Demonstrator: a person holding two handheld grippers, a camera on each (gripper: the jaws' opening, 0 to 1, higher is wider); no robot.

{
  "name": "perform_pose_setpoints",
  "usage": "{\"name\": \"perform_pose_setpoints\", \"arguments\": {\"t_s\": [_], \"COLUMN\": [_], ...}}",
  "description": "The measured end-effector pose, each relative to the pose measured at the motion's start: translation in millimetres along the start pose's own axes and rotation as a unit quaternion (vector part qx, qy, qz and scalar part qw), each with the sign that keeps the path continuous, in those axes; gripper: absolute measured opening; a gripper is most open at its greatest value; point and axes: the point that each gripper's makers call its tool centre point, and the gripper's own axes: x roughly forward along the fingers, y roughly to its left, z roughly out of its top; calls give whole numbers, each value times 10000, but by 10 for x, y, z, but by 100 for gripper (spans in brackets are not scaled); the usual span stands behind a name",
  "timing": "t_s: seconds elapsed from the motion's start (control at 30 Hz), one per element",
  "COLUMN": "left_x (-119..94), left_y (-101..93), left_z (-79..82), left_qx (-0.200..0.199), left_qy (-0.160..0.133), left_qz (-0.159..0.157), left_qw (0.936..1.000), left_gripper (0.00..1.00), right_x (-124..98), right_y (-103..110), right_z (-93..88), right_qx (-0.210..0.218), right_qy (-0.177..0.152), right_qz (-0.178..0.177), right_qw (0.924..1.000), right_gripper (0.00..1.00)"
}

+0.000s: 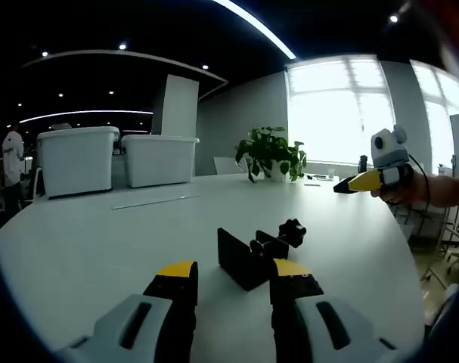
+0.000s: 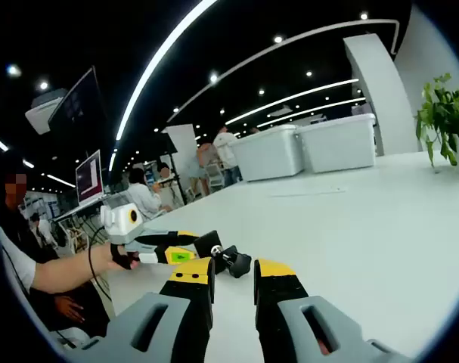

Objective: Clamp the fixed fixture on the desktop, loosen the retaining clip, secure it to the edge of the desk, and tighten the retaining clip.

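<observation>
Black clamp fixture [image 1: 258, 254] sits untouched on the white worktop [image 1: 100, 234]; both grippers, left [image 1: 233, 281] and right [image 2: 233, 277], released; everything remains.

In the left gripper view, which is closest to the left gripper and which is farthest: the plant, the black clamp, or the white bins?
1. Clamp: on the table just ahead of the left gripper.
2. Bins: across the table, to the left.
3. Plant: far edge by the window, right of the bins. It looks a bit farther than the bins, but it's close.
</observation>
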Motion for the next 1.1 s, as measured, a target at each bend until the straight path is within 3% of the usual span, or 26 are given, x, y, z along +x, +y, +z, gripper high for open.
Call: {"name": "perform_pose_setpoints", "arguments": {"t_s": [0.63, 0.77, 0.97, 1.1], "left_x": [30, -62, -254, -305], "left_y": [42, 47, 1, -39], "left_z": [15, 179, 638, 722], "left_qx": [46, 88, 396, 469], "left_qy": [-9, -115, -209, -170], "left_qz": [64, 101, 65, 50], "left_qw": [10000, 9998, 9990, 9987], "left_gripper": [39, 39, 39, 39], "right_x": [34, -10, -59, -43], "right_y": [-2, 27, 53, 80], "right_z": [-85, -47, 21, 38], "right_qx": [270, 167, -189, -243], "right_qy": [2, 18, 94, 88], "right_qz": [22, 24, 33, 55], "right_qw": [9996, 9999, 9998, 9997], "right_gripper": [19, 19, 20, 20]}}
